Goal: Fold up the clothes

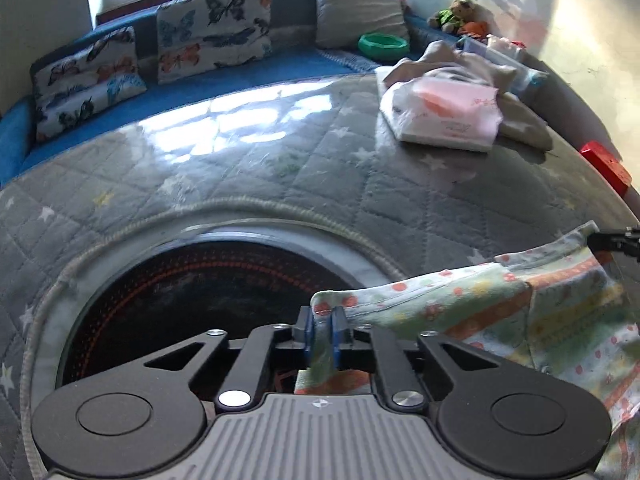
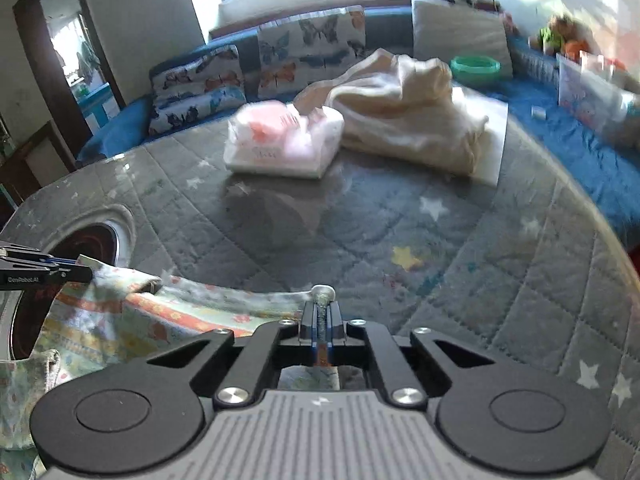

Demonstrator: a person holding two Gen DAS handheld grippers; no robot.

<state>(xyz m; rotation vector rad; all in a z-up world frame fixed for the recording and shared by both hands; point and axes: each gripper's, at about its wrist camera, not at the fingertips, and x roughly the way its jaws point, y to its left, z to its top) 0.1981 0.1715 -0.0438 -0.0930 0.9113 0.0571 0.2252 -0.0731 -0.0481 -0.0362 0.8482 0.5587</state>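
A small patterned garment (image 1: 520, 312), pale green with orange stripes and dots, hangs stretched between my two grippers above the grey quilted table cover (image 1: 320, 168). My left gripper (image 1: 322, 320) is shut on one top corner of it. My right gripper (image 2: 322, 312) is shut on the other top corner; the garment (image 2: 140, 320) trails off to its left. The right gripper's tip shows at the right edge of the left wrist view (image 1: 616, 240), and the left gripper's tip at the left edge of the right wrist view (image 2: 48, 270).
A round dark opening (image 1: 208, 300) sits in the cover below the left gripper. Farther back lie a folded pink-and-white pile (image 2: 284, 140) and a crumpled beige cloth (image 2: 404, 116). Butterfly cushions (image 1: 212, 28), a green bowl (image 1: 382, 44) and a red box (image 1: 604, 164) ring the table.
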